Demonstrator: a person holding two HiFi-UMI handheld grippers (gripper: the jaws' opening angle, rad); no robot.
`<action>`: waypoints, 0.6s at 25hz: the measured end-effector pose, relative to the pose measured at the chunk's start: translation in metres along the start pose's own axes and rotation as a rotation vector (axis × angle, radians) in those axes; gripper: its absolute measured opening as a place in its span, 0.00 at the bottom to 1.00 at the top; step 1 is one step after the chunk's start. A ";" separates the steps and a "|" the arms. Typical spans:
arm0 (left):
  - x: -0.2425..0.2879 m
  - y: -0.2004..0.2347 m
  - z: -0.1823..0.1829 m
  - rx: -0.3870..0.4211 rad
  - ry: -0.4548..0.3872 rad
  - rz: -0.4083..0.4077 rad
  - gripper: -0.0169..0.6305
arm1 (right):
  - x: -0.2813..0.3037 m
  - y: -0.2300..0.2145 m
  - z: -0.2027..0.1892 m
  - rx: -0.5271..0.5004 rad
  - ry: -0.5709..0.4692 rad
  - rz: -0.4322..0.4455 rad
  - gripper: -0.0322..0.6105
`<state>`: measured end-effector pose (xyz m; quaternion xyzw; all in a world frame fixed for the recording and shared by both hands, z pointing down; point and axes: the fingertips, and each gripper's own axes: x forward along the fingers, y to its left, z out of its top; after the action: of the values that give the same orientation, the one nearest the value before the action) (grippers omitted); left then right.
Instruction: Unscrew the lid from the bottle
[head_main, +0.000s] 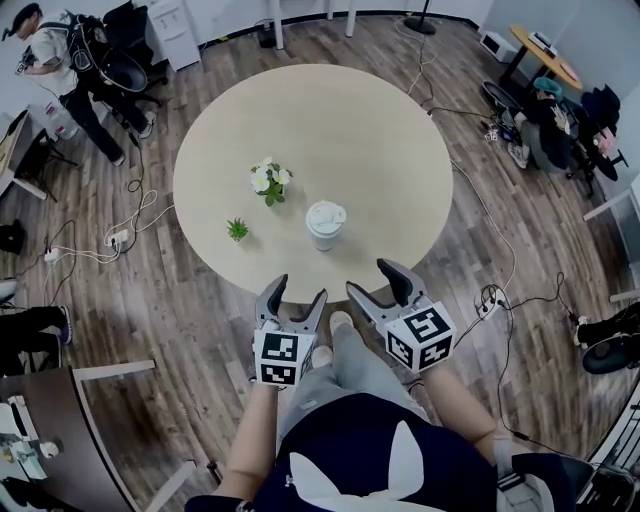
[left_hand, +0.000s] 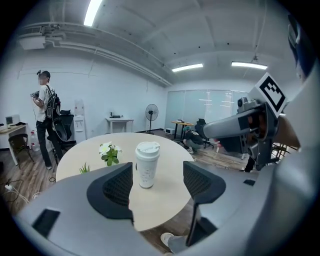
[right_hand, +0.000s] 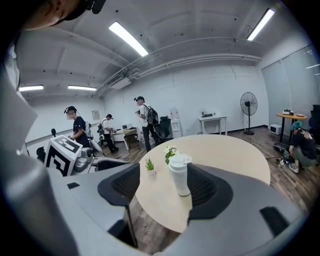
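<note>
Standing upright on the round, pale bench (head_main: 380, 150), a white cylindrical bottle (head_main: 325, 232) wears its lid (head_main: 326, 212); left tool (head_main: 299, 288) and right tool (head_main: 372, 277) gape empty.

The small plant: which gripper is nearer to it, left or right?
Left. The left gripper is at the near edge of the table, down-right of the plant in the head view; the right gripper is farther right, past the bottle.
</note>
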<state>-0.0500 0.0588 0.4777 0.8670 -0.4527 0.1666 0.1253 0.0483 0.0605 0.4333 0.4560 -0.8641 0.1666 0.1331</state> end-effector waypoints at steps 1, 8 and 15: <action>0.004 0.001 -0.001 -0.001 0.008 -0.005 0.50 | 0.004 -0.002 0.000 0.000 0.007 0.002 0.49; 0.042 0.010 -0.001 -0.005 0.041 -0.025 0.50 | 0.047 -0.025 0.001 -0.005 0.080 0.046 0.53; 0.079 0.018 -0.015 0.012 0.124 -0.026 0.50 | 0.081 -0.043 0.008 -0.043 0.124 0.098 0.57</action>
<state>-0.0257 -0.0043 0.5247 0.8615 -0.4319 0.2211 0.1498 0.0394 -0.0258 0.4645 0.3989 -0.8789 0.1822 0.1878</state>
